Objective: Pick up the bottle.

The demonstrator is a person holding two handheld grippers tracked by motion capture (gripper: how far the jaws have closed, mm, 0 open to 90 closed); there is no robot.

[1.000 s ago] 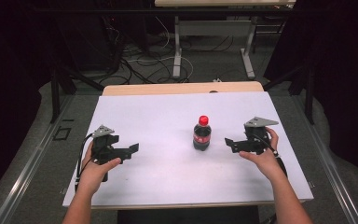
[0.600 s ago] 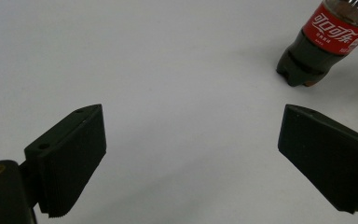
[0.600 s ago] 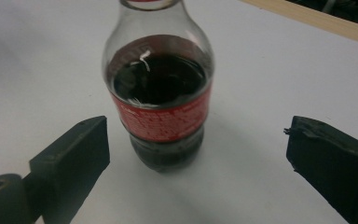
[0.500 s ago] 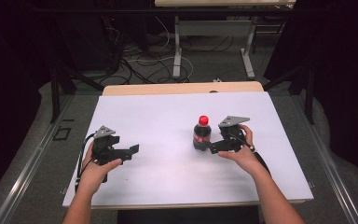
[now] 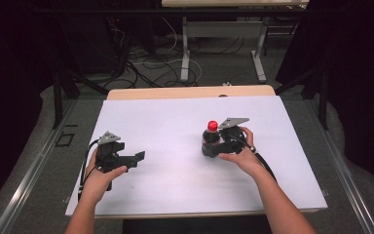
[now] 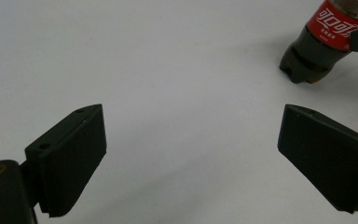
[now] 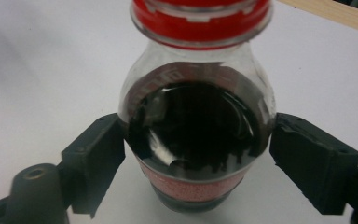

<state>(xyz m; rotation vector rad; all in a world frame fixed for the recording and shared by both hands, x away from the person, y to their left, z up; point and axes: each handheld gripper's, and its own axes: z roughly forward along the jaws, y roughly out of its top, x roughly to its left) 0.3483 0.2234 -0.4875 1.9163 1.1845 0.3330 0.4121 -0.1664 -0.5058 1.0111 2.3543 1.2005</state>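
Observation:
A small cola bottle [image 5: 209, 141] with a red cap and red label stands upright right of centre on the white table top [image 5: 175, 117]. My right gripper [image 5: 213, 147] reaches it from the right, and in the right gripper view its two pads press the bottle [image 7: 196, 135] on both sides at mid-height, so this gripper [image 7: 198, 140] is shut on it. My left gripper [image 5: 137, 158] hovers low over the left part of the table, pointing right, wide open and holding nothing. In the left gripper view the jaws [image 6: 191, 154] frame bare table, with the bottle [image 6: 314, 46] far ahead at upper right.
A strip of bare wood [image 5: 190, 91] shows along the far table edge. Beyond it are cables on the floor [image 5: 151, 58] and the metal legs of another table [image 5: 185, 53]. Metal rails [image 5: 39, 161] run along the table's left and right sides.
My right gripper has moved left across the table to the bottle and its jaws now sit against the bottle's sides. The left gripper has barely moved.

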